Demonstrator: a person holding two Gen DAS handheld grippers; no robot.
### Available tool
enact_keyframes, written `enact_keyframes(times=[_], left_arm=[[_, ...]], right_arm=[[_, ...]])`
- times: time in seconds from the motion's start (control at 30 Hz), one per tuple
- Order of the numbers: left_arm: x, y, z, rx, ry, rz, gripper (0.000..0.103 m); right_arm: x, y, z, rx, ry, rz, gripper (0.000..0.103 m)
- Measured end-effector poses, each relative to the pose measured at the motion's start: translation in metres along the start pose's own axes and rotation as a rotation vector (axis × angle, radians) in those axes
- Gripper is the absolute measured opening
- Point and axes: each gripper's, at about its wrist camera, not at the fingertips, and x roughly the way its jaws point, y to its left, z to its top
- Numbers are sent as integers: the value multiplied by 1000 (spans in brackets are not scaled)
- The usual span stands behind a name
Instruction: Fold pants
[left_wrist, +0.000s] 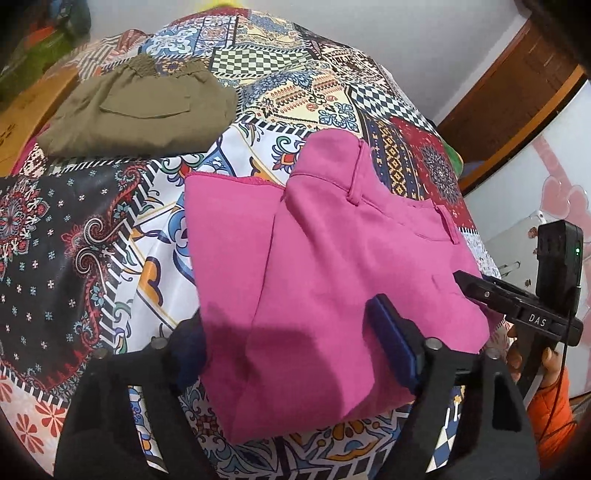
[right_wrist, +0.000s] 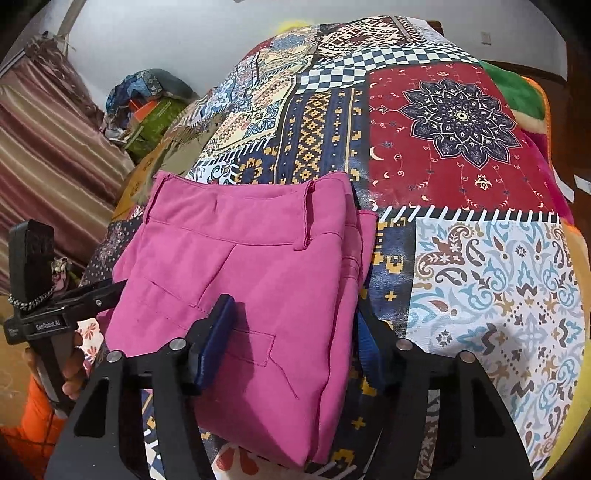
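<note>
The pink pants (left_wrist: 325, 273) lie folded into a thick rectangle on the patterned bedspread (left_wrist: 110, 236), waistband away from me; they also show in the right wrist view (right_wrist: 258, 280). My left gripper (left_wrist: 291, 339) is open, its blue-padded fingers (left_wrist: 391, 339) spread to either side of the near fold, one pad over the cloth and one beside its left edge. My right gripper (right_wrist: 291, 339) is also open and straddles the folded pants from the other side, one finger (right_wrist: 214, 339) resting on top. Each gripper shows in the other's view, at the pants' side edge.
Folded olive-green shorts (left_wrist: 140, 110) lie at the far left of the bed. The patterned spread (right_wrist: 480, 258) extends to the right. A white cabinet (left_wrist: 535, 177) stands to the right, a striped curtain (right_wrist: 44, 155) and piled items (right_wrist: 151, 107) to the left.
</note>
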Motion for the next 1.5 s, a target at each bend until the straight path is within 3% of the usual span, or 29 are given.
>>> enact_keyframes(times=[0.07, 0.13, 0.3, 0.47, 0.57, 0.7, 0.97, 1.27, 1.5], left_arm=[[-3, 1, -1, 4, -3, 7, 67], [-7, -1, -2, 12, 6, -40, 48], [-8, -15, -2, 70, 7, -6, 44], [-10, -12, 3, 40, 5, -31, 23], [-19, -17, 4, 55, -16, -26, 16], [-38, -27, 2, 106, -69, 14, 14], [-89, -20, 17, 109, -190, 10, 14], [-141, 9, 64, 96, -323, 30, 14], [-154, 49, 108, 107, -377, 66, 14]], right_arm=[[-2, 2, 0, -10, -2, 0, 48], [-2, 6, 1, -27, -7, -2, 39], [-5, 17, -1, -61, -25, -17, 29], [-18, 25, -3, -78, -60, -13, 20], [-28, 35, -1, -107, -88, -19, 18], [-39, 50, 3, -137, -119, -21, 17], [-54, 82, 25, -191, -193, -14, 17], [-51, 130, 70, -285, -284, 1, 17], [-22, 161, 116, -338, -322, 15, 17]])
